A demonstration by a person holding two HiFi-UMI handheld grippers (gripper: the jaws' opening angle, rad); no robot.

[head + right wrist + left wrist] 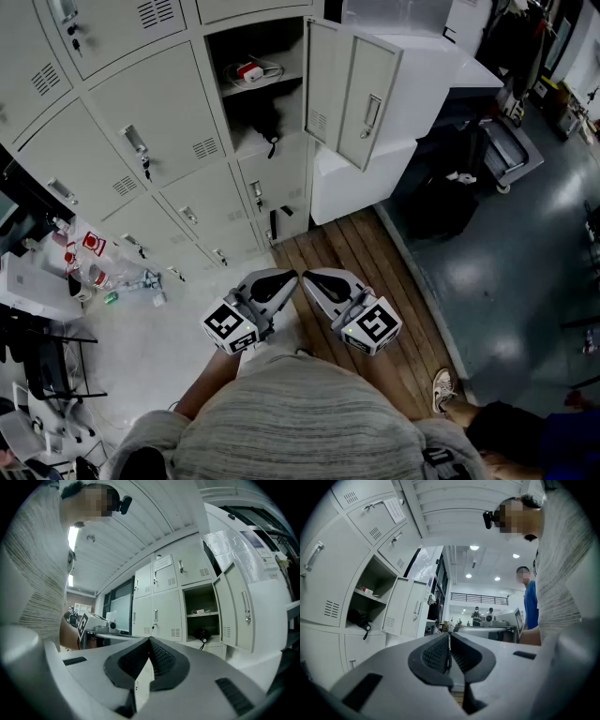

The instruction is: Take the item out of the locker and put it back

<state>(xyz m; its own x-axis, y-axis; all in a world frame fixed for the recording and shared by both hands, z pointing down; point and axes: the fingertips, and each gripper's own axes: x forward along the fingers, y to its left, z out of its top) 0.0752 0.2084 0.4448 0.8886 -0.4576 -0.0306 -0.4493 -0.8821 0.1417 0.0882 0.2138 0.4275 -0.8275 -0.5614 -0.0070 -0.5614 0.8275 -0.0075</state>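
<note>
The open locker (264,98) stands at the top middle of the head view, its door (354,89) swung out to the right. A small white and red item with cables (249,71) lies on its upper shelf. A black item (265,120) sits below it. Both also show in the left gripper view, the white item (368,591) above the black one (357,618), and in the right gripper view (202,634). My left gripper (286,277) and right gripper (311,277) are held close to my chest, tips nearly touching, far from the locker. Both are shut and hold nothing.
Closed locker doors (155,122) fill the wall to the left. Bottles and clutter (103,262) lie on the floor at the left. A white cabinet (375,173) stands right of the open door. Another person's shoe (443,386) is at the lower right, on the wooden floor strip (394,281).
</note>
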